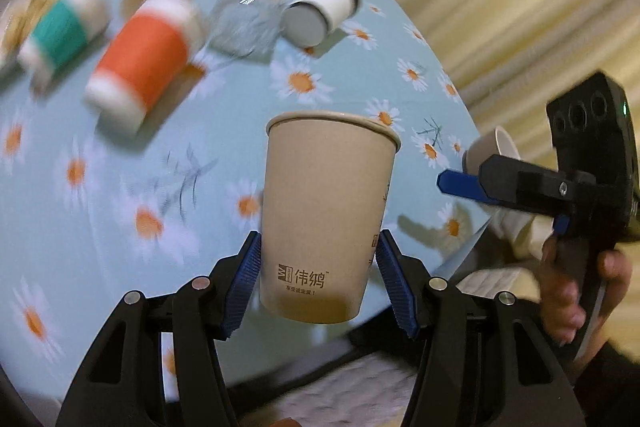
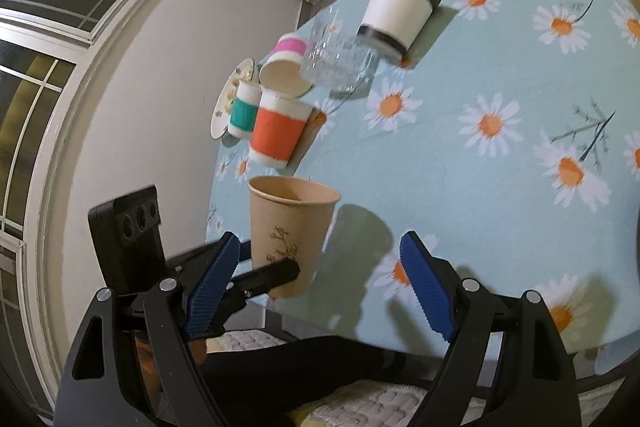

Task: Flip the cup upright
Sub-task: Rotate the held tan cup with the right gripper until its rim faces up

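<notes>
Left gripper (image 1: 318,269) holds the brown paper cup (image 1: 326,215) by its lower part, one blue pad on each side, in the lower middle of the left wrist view. The cup has its mouth up and seems to hang in the air above the near edge of the table (image 1: 100,187), which has a light blue cloth with daisies. In the right wrist view the same cup is at the lower left of the centre, and its rim looks almost level. The right gripper (image 2: 320,291) stands wide open with nothing between its pads. In my judgement the turning is nearly done, and what remains is to set the cup down. To do this well, the person should keep the base flat to the cloth, lower it slowly, choose a bare place away from the table edge, and open the pads only when the bottom rests fully. The cup is light and thin, so a hard squeeze may dent it, and a fast release may tip it. At the upper left lie an orange cup (image 1: 146,61), a green cup (image 1: 64,27), a glass (image 1: 250,15) and a white cup (image 1: 320,11), all on their sides.
</notes>
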A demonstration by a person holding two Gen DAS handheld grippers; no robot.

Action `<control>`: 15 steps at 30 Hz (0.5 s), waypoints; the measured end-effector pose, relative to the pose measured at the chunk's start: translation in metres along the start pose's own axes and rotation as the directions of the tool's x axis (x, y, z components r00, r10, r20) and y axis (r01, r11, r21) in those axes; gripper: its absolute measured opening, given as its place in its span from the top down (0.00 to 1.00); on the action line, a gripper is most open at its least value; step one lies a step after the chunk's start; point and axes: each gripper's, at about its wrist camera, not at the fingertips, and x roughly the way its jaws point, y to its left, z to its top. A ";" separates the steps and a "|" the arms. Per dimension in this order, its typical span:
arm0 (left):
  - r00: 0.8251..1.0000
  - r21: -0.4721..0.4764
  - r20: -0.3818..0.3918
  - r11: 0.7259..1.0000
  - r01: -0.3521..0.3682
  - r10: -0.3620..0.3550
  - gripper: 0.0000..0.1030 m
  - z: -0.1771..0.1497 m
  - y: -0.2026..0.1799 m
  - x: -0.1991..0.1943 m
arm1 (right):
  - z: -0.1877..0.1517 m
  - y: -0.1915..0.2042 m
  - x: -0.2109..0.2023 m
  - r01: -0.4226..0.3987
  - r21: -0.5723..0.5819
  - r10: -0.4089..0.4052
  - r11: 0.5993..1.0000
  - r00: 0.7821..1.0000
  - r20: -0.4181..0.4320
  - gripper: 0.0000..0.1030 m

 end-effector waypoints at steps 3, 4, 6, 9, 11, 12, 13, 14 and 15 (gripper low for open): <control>1.000 -0.085 0.020 0.996 -0.001 0.002 0.45 -0.016 0.011 -0.001 | -0.005 0.003 0.006 0.011 0.008 -0.010 1.000 1.000 -0.021 0.20; 1.000 -0.099 0.022 0.995 0.004 -0.002 0.45 -0.018 0.013 -0.001 | -0.006 0.003 0.008 0.016 0.009 -0.016 1.000 0.999 -0.028 0.20; 0.999 -0.147 0.031 0.989 0.023 -0.018 0.45 -0.025 0.020 0.000 | -0.008 0.003 0.012 0.022 0.014 -0.021 1.000 0.999 -0.043 0.20; 0.997 -0.231 0.041 0.970 0.074 -0.066 0.45 -0.034 0.032 0.004 | -0.011 0.003 0.018 0.030 0.013 -0.029 0.999 0.998 -0.060 0.20; 0.995 -0.264 0.049 0.960 0.094 -0.084 0.45 -0.036 0.037 0.007 | -0.012 0.003 0.021 0.035 0.015 -0.034 0.999 0.997 -0.069 0.20; 0.995 -0.275 0.052 0.956 0.097 -0.086 0.45 -0.036 0.038 0.008 | -0.012 0.003 0.022 0.035 0.018 -0.033 0.999 0.997 -0.071 0.20; 0.995 -0.285 0.055 0.954 0.095 -0.083 0.45 -0.037 0.040 0.009 | -0.012 0.003 0.023 0.035 0.020 -0.034 0.999 0.997 -0.072 0.20; 0.995 -0.293 0.054 0.951 0.095 -0.083 0.45 -0.036 0.042 0.010 | -0.012 0.002 0.024 0.036 0.022 -0.034 0.999 0.997 -0.075 0.20; 0.995 -0.298 0.050 0.950 0.097 -0.086 0.44 -0.036 0.043 0.012 | -0.012 0.002 0.025 0.036 0.023 -0.035 0.999 0.996 -0.079 0.20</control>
